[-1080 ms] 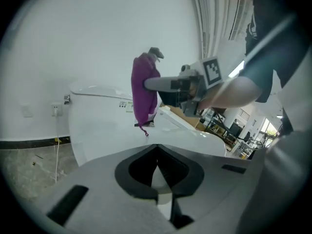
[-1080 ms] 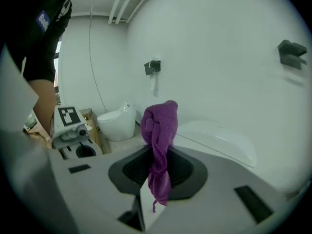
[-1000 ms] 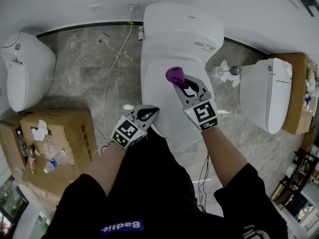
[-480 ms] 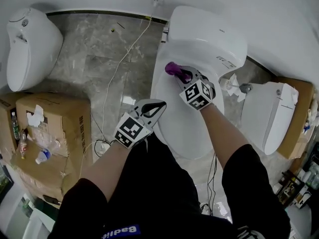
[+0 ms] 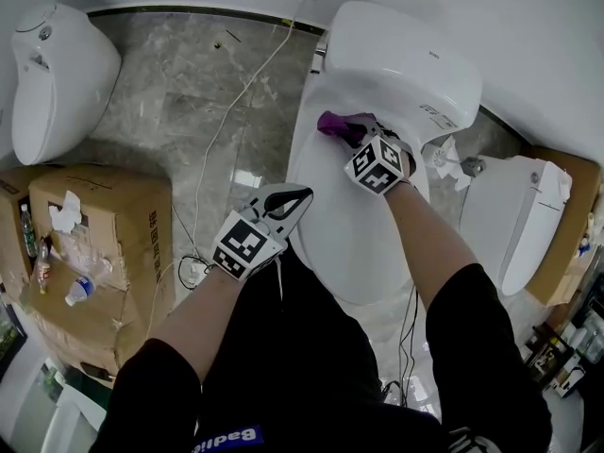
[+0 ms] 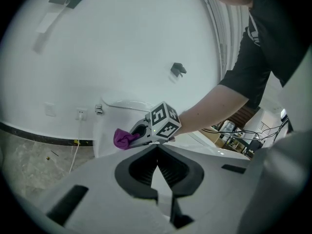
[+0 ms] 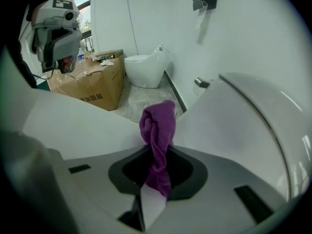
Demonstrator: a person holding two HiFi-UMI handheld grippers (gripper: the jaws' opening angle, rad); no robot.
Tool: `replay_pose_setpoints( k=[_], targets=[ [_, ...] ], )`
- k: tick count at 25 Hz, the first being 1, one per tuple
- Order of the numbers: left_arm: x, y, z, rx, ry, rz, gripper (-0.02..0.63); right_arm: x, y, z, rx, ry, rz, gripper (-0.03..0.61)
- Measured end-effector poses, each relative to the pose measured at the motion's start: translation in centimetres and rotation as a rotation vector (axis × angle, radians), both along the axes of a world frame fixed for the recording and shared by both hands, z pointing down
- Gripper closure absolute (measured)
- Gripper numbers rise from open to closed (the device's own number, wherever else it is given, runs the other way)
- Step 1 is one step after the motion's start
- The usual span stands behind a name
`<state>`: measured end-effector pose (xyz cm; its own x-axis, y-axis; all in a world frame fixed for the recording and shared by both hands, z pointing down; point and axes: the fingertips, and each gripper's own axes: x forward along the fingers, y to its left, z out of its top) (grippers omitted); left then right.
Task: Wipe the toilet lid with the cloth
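At the back end of the toilet lid, the right gripper clamps the purple cloth tightly, angled down, apparently to press the bunched wad onto the surface for a wiping stroke. The left gripper, closed and empty, waits beside the lid's edge, clear of that path.

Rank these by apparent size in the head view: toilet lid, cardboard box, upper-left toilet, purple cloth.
cardboard box and toilet lid: too alike to rank, lid partly covered
upper-left toilet
purple cloth
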<state>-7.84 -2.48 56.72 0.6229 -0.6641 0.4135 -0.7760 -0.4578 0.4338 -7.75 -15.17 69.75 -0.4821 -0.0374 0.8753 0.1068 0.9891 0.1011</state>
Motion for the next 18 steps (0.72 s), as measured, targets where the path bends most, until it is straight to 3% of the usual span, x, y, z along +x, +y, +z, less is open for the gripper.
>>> replay_pose_setpoints(
  k=[5,14,18],
  targets=[
    [1.4,-1.1,-0.4,0.014,0.001,0.038,0.596,5.3,-2.4,0.6,0.013,0.029,0.105,0.514],
    [5.2,-1.4,-0.6,0.021,-0.003,0.161,0.596,18.9,-5.6,0.8,0.038,0.115,0.351,0.514],
    [5.9,-1.3,-1.3,0.035,0.001,0.186,0.597,20.3,-5.2,0.3,0.027,0.115,0.407,0.514]
  ],
)
